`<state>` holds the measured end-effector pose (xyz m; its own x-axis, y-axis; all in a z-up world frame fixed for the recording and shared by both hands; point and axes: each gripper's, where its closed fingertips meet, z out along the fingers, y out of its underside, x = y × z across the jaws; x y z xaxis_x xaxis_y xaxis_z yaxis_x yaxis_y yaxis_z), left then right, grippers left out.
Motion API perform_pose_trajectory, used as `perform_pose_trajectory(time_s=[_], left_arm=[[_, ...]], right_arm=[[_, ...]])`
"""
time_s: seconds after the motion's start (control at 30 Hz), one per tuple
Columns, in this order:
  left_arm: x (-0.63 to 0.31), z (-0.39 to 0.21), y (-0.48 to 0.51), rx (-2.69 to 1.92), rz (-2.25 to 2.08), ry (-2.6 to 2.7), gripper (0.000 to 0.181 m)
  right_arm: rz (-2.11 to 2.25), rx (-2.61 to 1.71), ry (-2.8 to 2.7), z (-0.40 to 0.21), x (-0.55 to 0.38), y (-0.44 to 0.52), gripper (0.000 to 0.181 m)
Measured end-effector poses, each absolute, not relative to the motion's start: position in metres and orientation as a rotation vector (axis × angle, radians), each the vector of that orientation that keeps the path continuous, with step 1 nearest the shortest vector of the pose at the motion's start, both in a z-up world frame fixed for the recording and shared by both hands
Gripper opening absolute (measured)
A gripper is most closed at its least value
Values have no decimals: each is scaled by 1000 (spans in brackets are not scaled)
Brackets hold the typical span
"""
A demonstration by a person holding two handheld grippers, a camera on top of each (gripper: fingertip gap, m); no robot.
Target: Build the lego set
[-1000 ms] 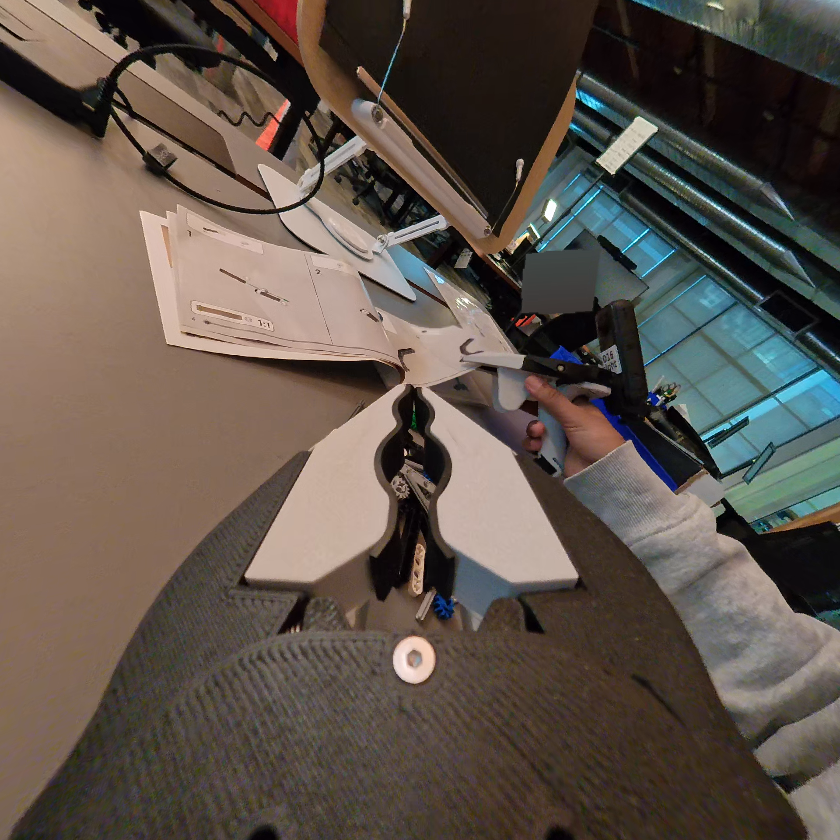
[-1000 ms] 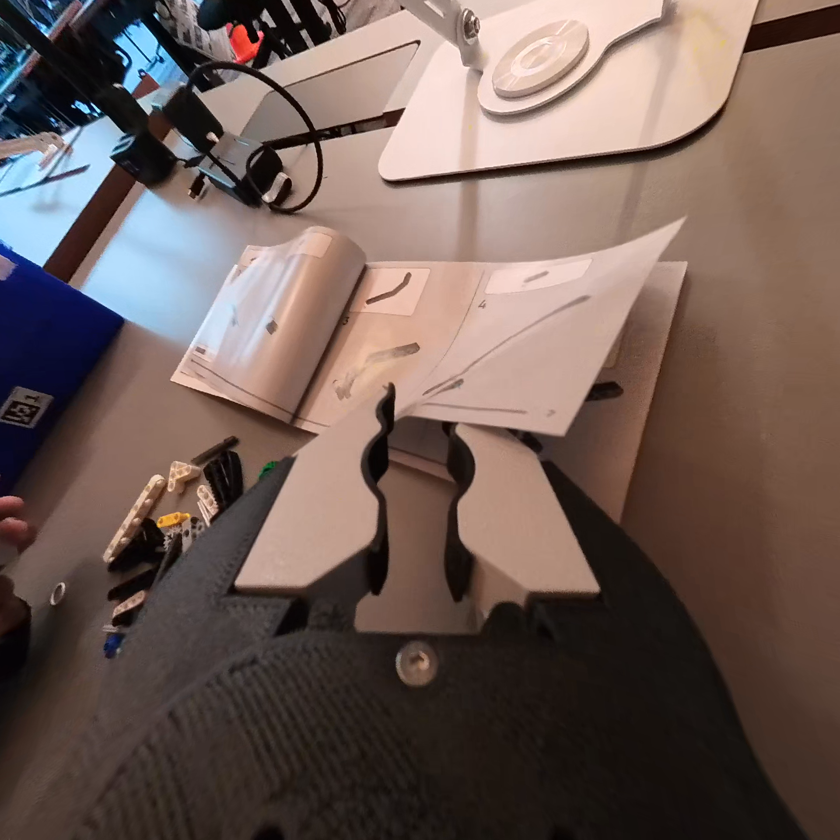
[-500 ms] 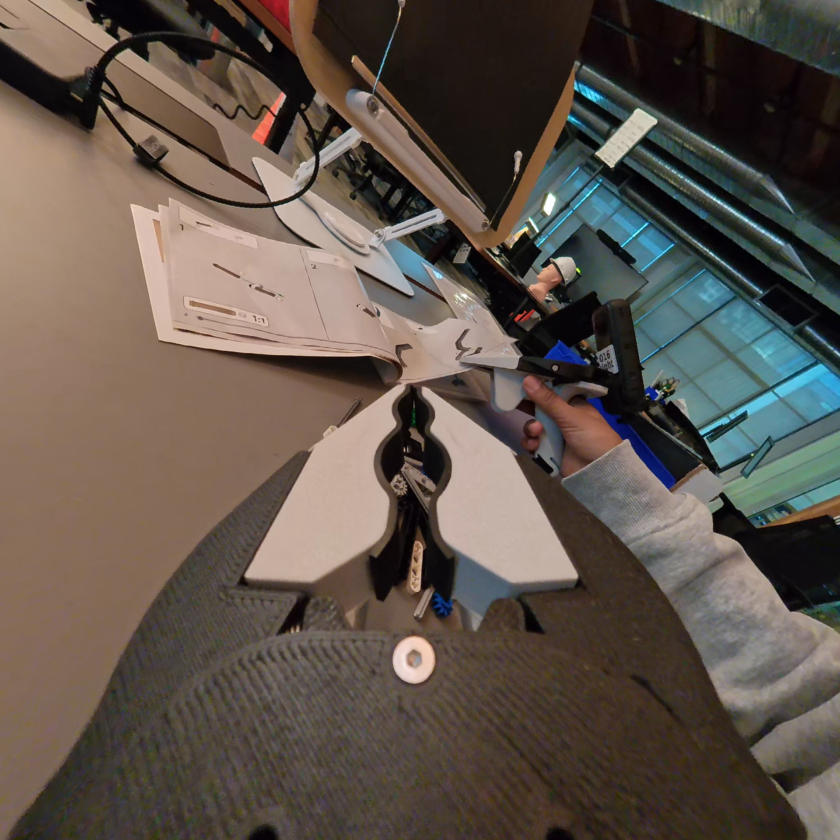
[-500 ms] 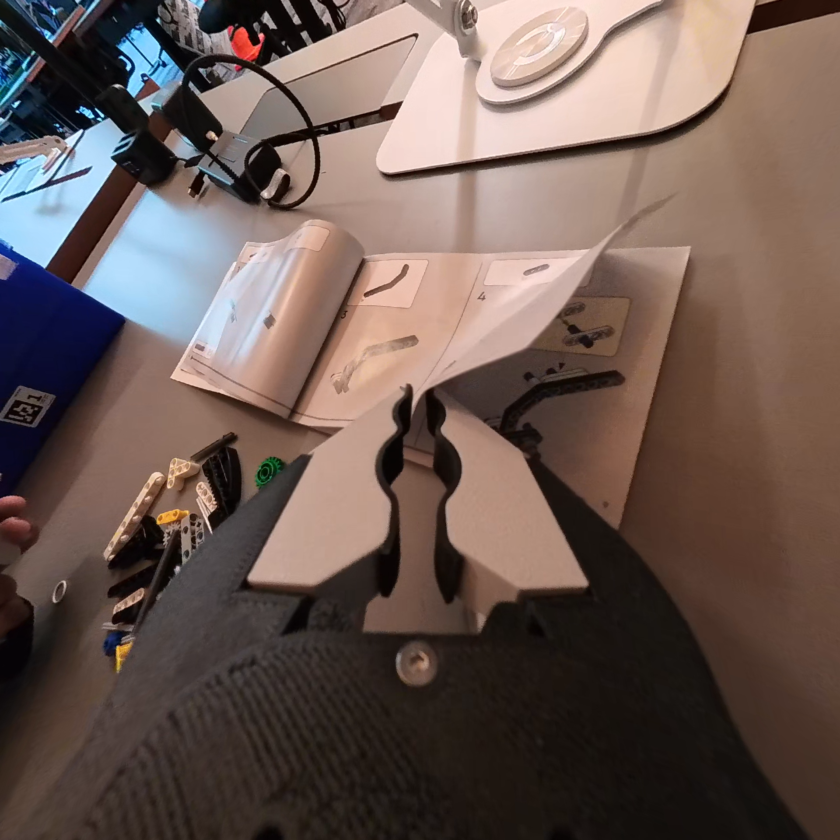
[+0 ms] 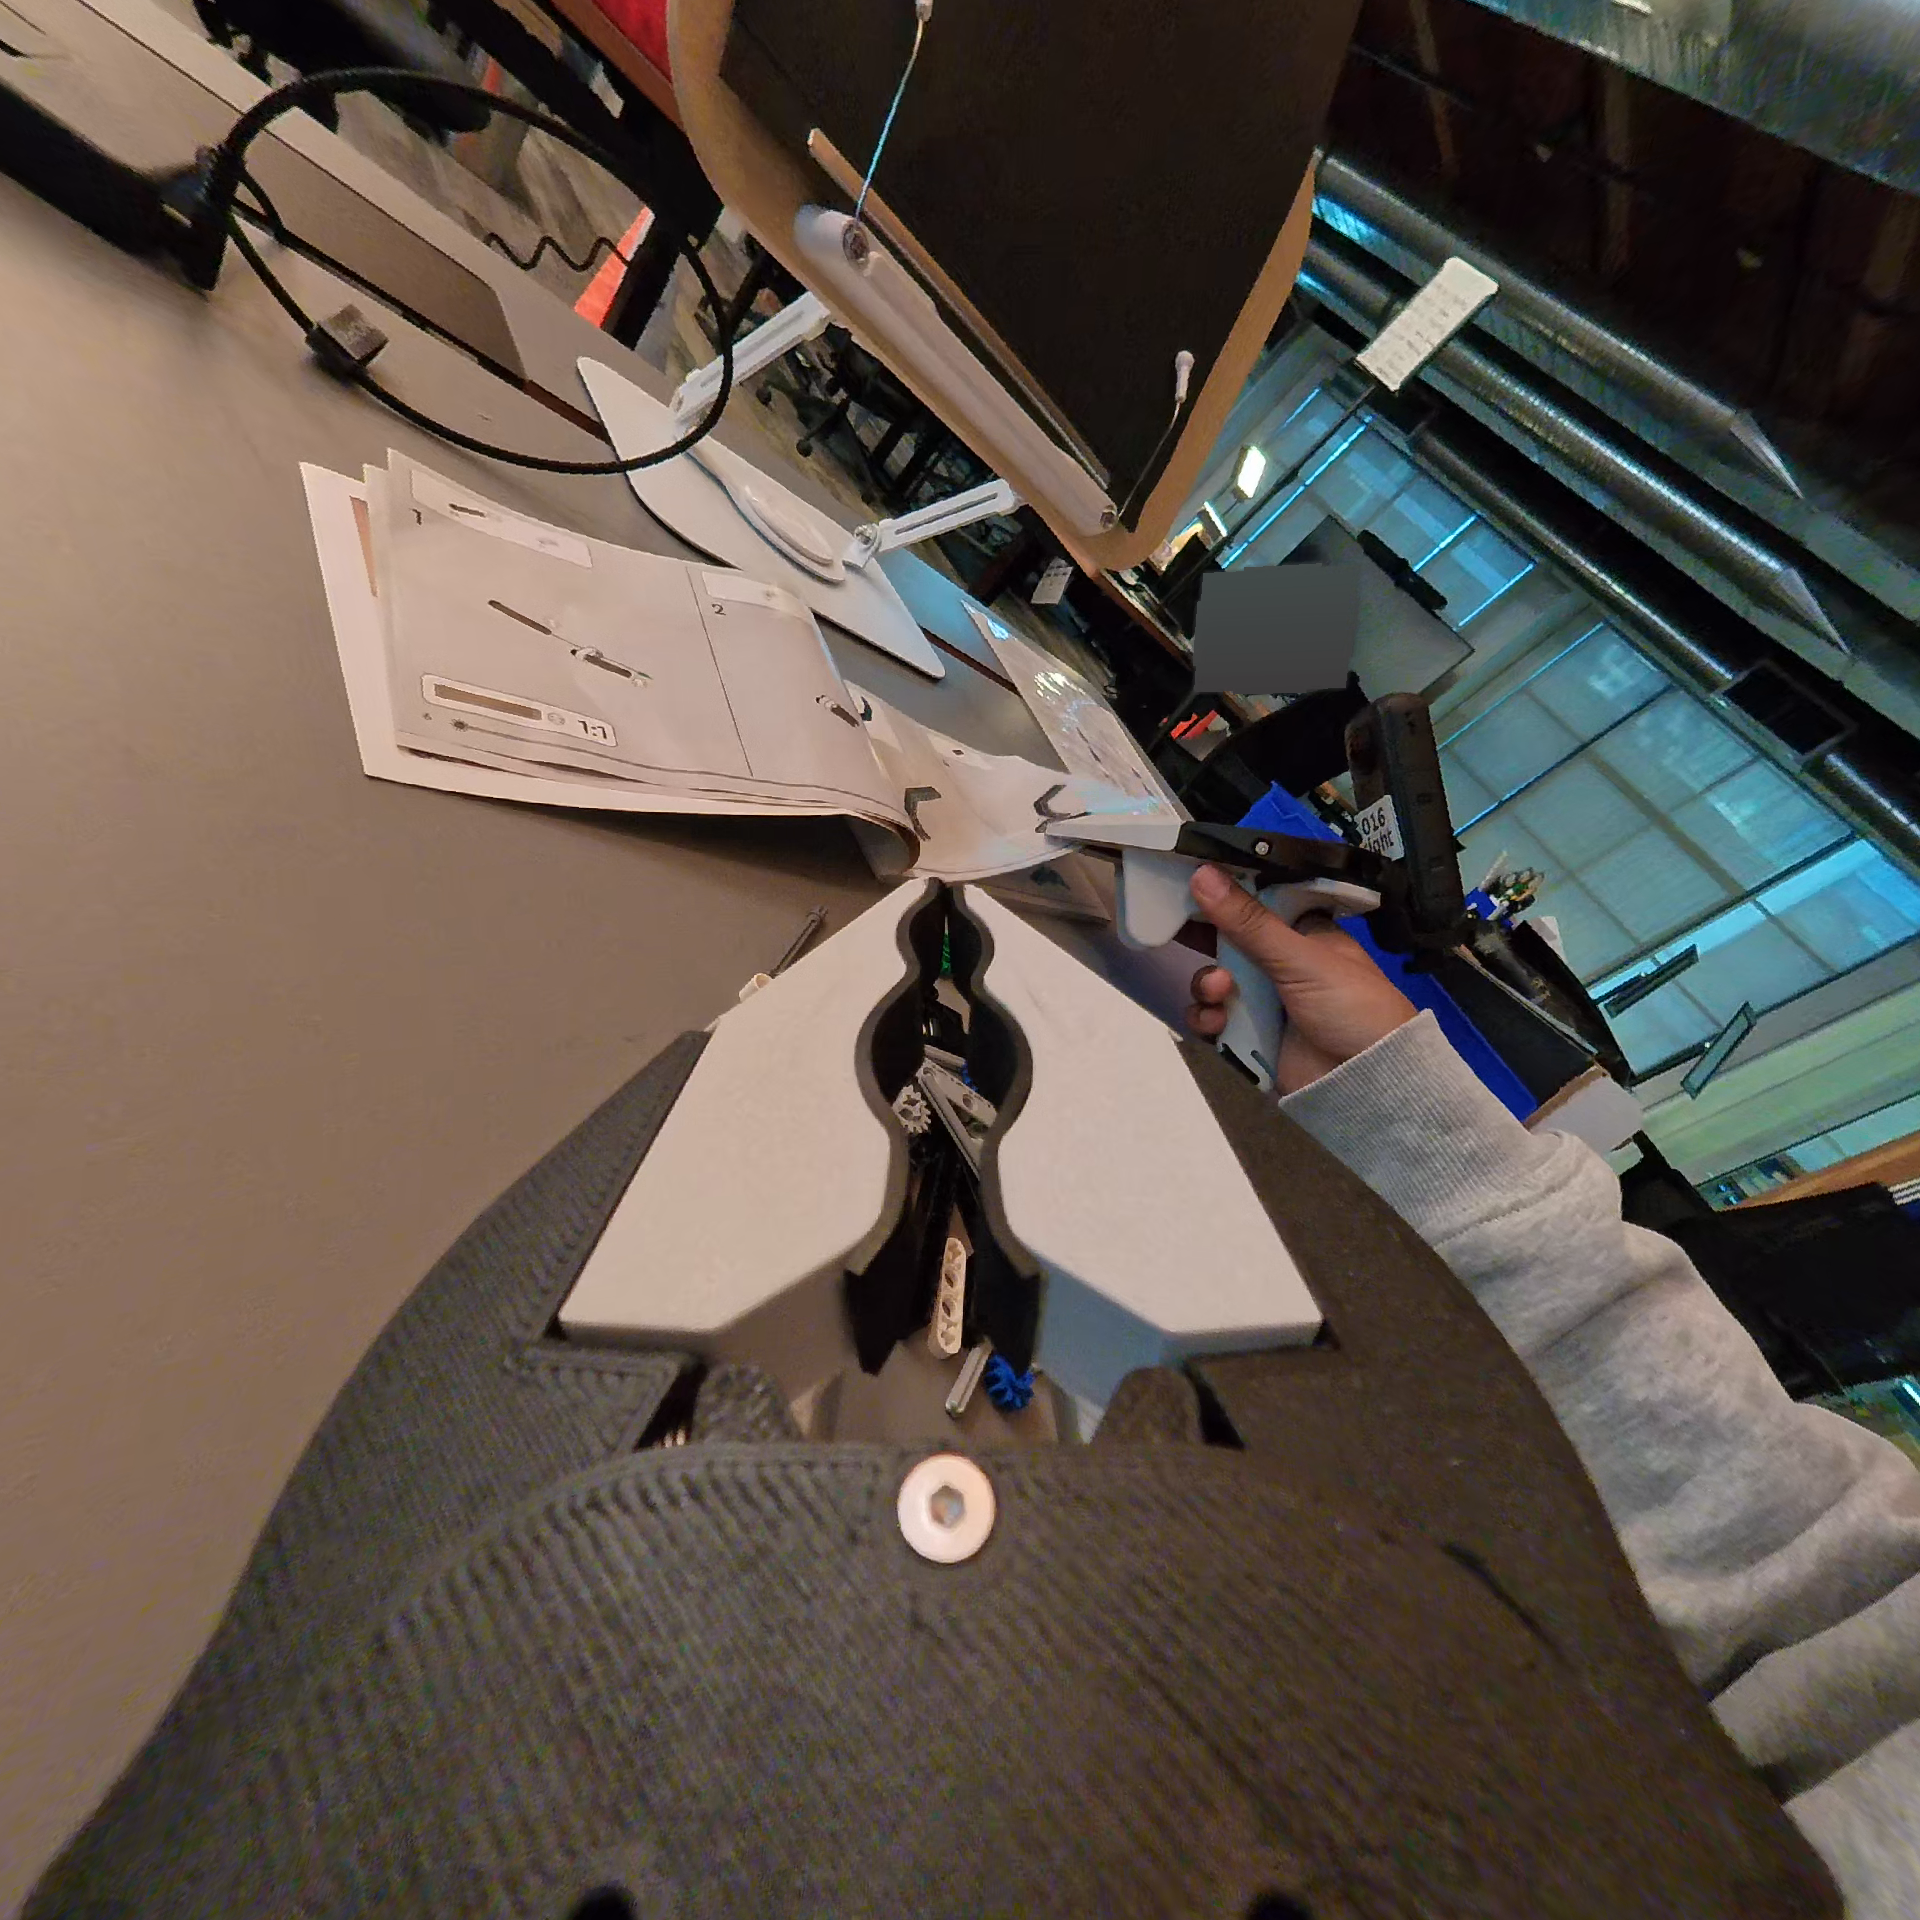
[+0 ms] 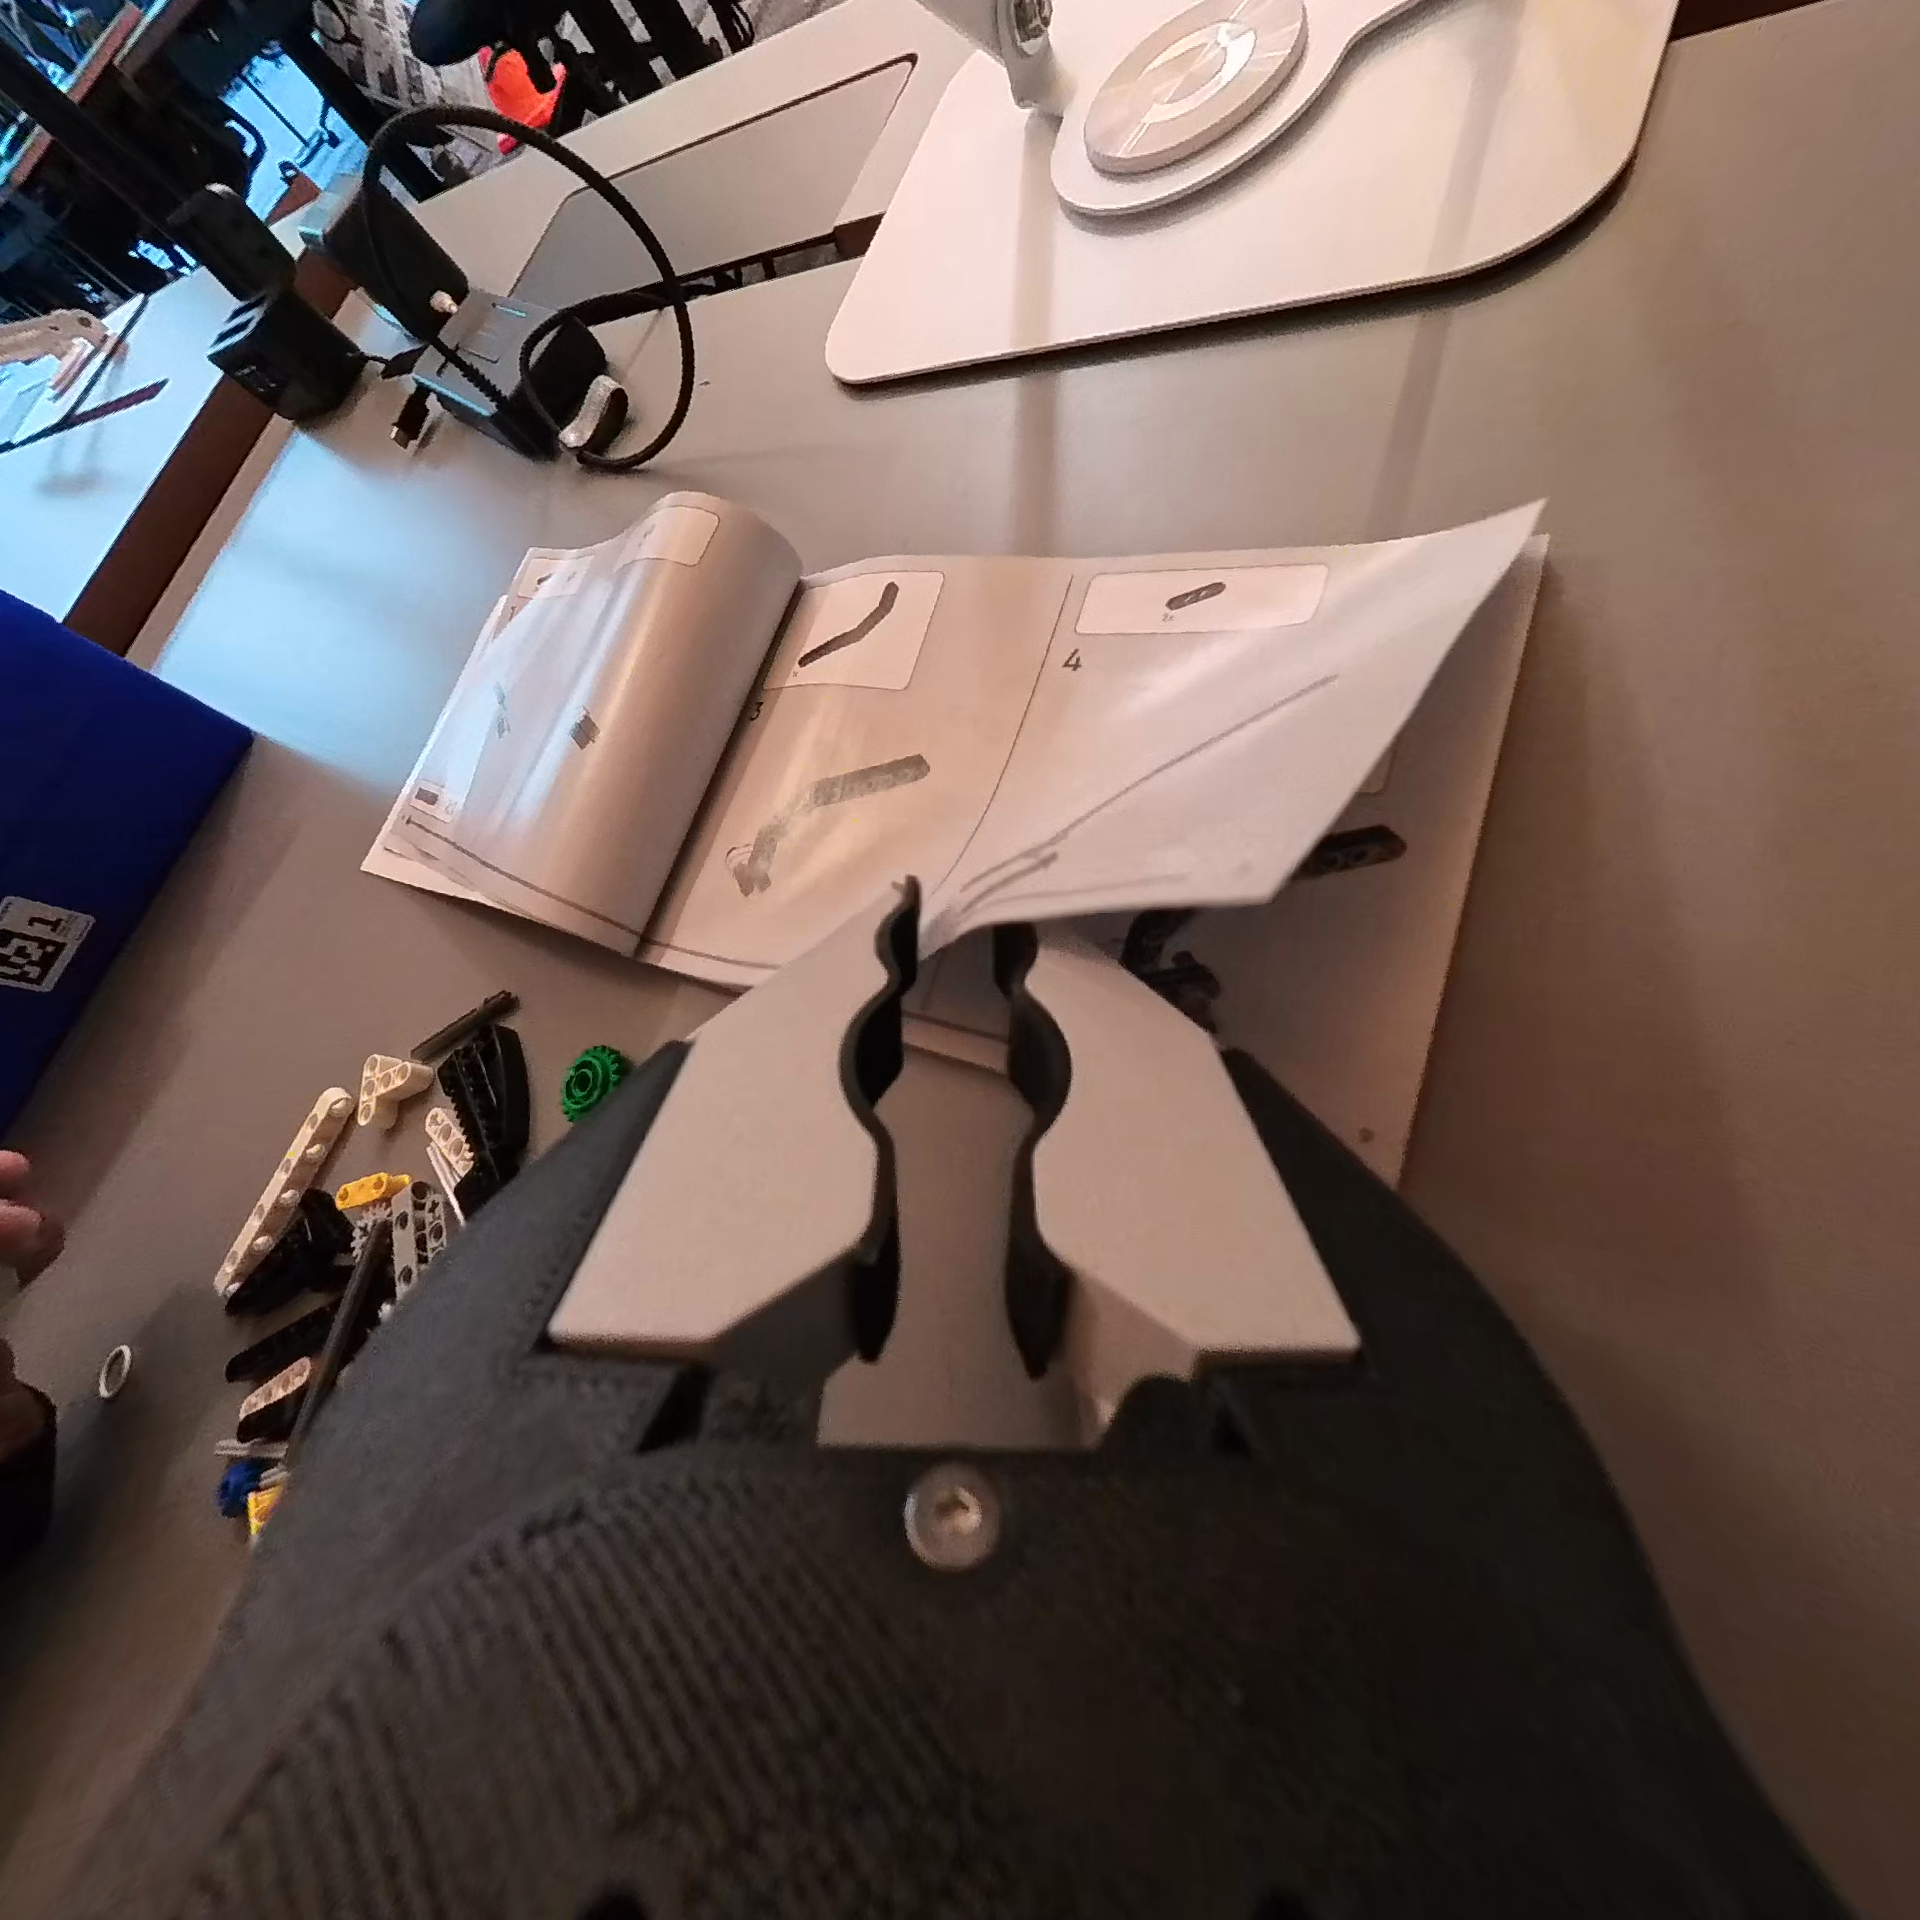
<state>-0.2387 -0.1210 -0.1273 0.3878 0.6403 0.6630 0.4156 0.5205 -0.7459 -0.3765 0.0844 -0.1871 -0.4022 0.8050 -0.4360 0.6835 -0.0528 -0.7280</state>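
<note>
The open instruction booklet (image 6: 935,727) lies on the grey table. One loose page (image 6: 1195,748) is lifted and rests over the tips of my right gripper (image 6: 961,920), whose jaws stand apart. A pile of black, white and yellow lego parts (image 6: 416,1143) with a green gear (image 6: 595,1081) lies left of it. My left gripper (image 5: 940,894) is shut with its tips touching; lego parts (image 5: 940,1122) on the table show through the gap behind the tips. The booklet (image 5: 582,665) lies ahead of it. The right gripper (image 5: 1101,829) shows at the page edge.
A white monitor stand base (image 6: 1247,208) sits behind the booklet. A black cable and adapter (image 6: 499,364) lie at the back left. A blue bin (image 6: 94,831) stands at the left. A small ring (image 6: 116,1369) lies near a hand (image 6: 21,1236). One gripper's finger ends stand about 25 cm off the other's.
My right gripper narrowed on the page half a second ago and lifted it steeply. Now its jaws are apart again and the page has dropped lower. The left gripper stays shut.
</note>
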Motion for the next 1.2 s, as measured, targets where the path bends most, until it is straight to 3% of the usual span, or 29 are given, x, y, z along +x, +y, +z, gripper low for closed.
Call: perform_pose_trajectory(time_s=[0.1, 0.27, 0.43, 0.6, 1.2], left_arm=[[-239, -127, -121, -1082, 182, -1228, 0], [-239, -127, -121, -1079, 178, -1226, 0], [-237, -123, -119, -1069, 169, -1199, 0], [-235, -112, -120, -1042, 191, -1155, 0], [-236, -115, -121, -1038, 177, -1171, 0]], right_arm=[[1442, -1658, -2037, -186, -378, 90, 41], [1607, -1699, -1911, -168, -381, 98, 47], [1792, -1778, -1777, -155, -384, 108, 34], [1784, -1743, -1740, -152, -384, 117, 0], [1826, -1685, -1772, -140, -378, 110, 0]])
